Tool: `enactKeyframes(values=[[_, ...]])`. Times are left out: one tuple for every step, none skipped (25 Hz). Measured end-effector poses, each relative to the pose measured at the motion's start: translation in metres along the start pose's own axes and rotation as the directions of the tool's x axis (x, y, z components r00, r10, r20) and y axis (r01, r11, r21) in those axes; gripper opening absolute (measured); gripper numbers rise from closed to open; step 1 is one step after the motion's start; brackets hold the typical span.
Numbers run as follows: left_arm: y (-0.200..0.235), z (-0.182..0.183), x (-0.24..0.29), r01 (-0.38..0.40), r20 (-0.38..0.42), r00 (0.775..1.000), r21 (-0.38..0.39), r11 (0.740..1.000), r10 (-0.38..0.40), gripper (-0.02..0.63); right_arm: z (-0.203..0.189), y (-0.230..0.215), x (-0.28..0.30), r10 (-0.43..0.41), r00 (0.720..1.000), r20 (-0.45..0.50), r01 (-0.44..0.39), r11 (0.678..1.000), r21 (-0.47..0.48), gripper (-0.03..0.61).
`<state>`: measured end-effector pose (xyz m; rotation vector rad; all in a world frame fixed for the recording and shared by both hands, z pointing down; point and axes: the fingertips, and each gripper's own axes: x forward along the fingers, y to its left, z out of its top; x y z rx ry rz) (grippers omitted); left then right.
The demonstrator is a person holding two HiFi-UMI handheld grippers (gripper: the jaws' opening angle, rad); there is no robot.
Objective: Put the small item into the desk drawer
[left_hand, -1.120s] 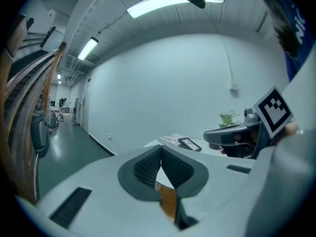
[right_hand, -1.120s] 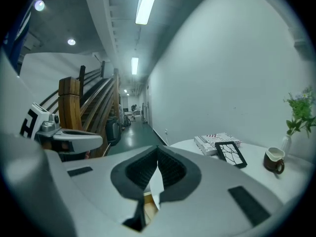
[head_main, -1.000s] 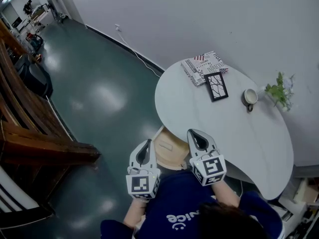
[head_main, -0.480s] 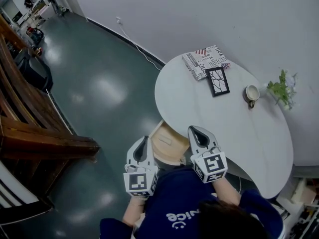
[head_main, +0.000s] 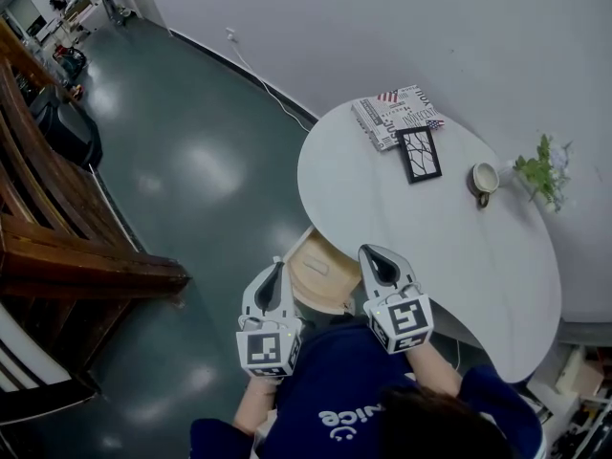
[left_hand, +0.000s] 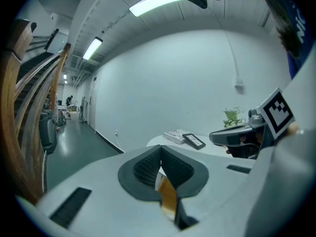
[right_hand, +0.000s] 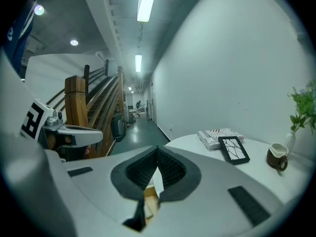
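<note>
Head view: the left gripper and right gripper hover near the person's chest, on either side of a wooden drawer pulled out under the white table. A small pale item seems to lie in it. Left gripper view: jaws pressed together, empty. Right gripper view: jaws likewise closed on nothing.

A white wall met a dark, glossy floor that mirrored the ceiling lights. A rounded white table stood against the wall. Wooden stairs ran along the left.
</note>
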<state>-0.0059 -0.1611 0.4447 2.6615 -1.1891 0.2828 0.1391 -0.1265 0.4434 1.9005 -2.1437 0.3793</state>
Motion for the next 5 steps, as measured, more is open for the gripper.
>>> enactKeyframes(values=[[-0.0001, -0.0005, -0.0007, -0.001, -0.001, 1.0, -0.001, 1.0, 0.001, 0.003, -0.0004, 0.0004, -0.0004, -0.001, 1.0, 0.0, 0.001, 1.0, -0.002, 0.006], [-0.0002, -0.0013, -0.0014, -0.002, -0.002, 1.0, -0.002, 1.0, 0.002, 0.003, -0.001, 0.0006, -0.0007, -0.002, 1.0, -0.001, 0.002, 1.0, -0.004, 0.006], [-0.0005, -0.0024, -0.0021, -0.002, -0.003, 1.0, -0.004, 1.0, 0.002, 0.003, -0.0019, 0.0006, -0.0011, -0.004, 1.0, -0.002, 0.004, 1.0, -0.004, 0.006], [-0.001, -0.0035, -0.0029, -0.001, -0.005, 1.0, -0.006, 1.0, 0.001, 0.003, -0.0029, 0.0005, -0.0016, -0.005, 1.0, -0.003, 0.005, 1.0, -0.004, 0.006], [-0.0015, -0.0047, -0.0036, 0.0, -0.006, 1.0, -0.009, 1.0, 0.0, 0.003, -0.0041, 0.0005, -0.0021, -0.007, 1.0, -0.005, 0.007, 1.0, -0.004, 0.006]])
